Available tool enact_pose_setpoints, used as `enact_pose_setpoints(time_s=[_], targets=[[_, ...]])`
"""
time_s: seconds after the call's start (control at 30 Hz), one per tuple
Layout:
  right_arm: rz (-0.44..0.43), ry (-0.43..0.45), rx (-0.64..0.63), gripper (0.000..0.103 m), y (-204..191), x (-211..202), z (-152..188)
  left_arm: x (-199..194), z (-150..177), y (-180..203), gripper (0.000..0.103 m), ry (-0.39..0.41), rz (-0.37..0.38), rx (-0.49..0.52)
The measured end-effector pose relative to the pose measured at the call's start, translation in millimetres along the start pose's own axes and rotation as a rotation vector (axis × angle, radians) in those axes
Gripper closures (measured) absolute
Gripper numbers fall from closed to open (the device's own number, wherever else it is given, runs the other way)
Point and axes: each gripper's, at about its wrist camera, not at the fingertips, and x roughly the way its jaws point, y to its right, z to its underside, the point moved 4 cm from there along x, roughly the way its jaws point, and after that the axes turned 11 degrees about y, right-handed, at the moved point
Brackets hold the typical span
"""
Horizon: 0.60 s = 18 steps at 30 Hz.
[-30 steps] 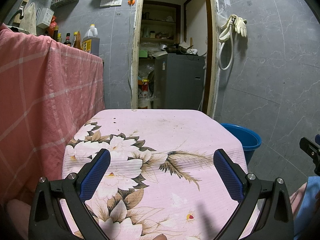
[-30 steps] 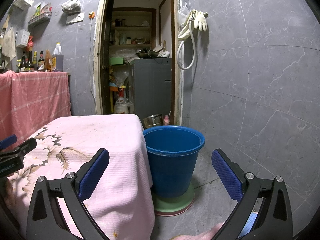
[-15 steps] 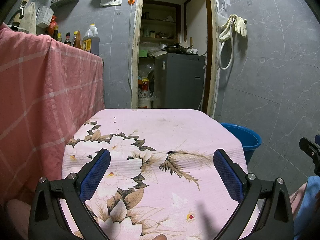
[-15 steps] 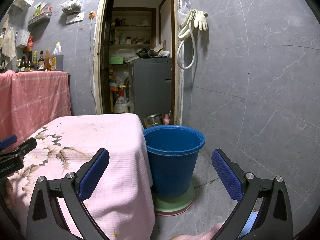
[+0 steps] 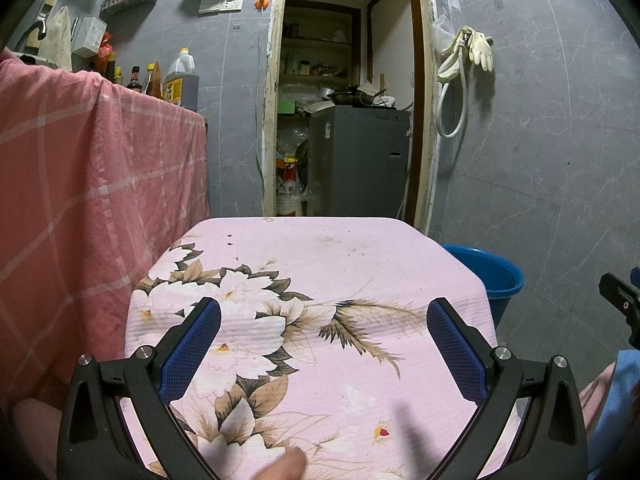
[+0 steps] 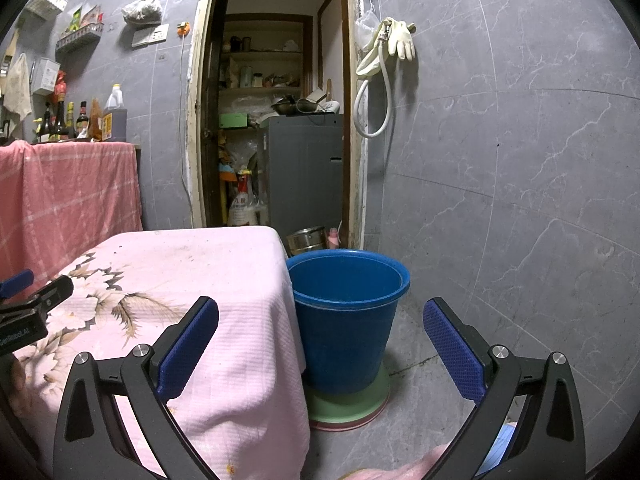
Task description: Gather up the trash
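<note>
Beside pink-clothed table (image 6: 224, 280), blue bucket (image 6: 346, 320), round-rimmed

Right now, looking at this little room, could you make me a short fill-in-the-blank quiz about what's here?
1. Both the left tool and the right tool have their fingers wide ____.
2. The bucket beside the table is coloured ____.
3. The bucket stands on a ____ base.
4. The tablecloth is pink with a ____ print.

Missing words: open; blue; green; floral

Black tools (image 5: 324, 344), blue textured pads (image 6: 188, 346), silver screws
</note>
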Motion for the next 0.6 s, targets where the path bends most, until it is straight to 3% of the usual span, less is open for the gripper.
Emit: enact_pose_setpoints(time_s=[0.6], targets=[[-0.001, -0.002, 0.001, 0.0, -0.7, -0.5, 0.2, 1.6, 7.9, -8.1, 0.002, -0.001, -0.039, 0.024]])
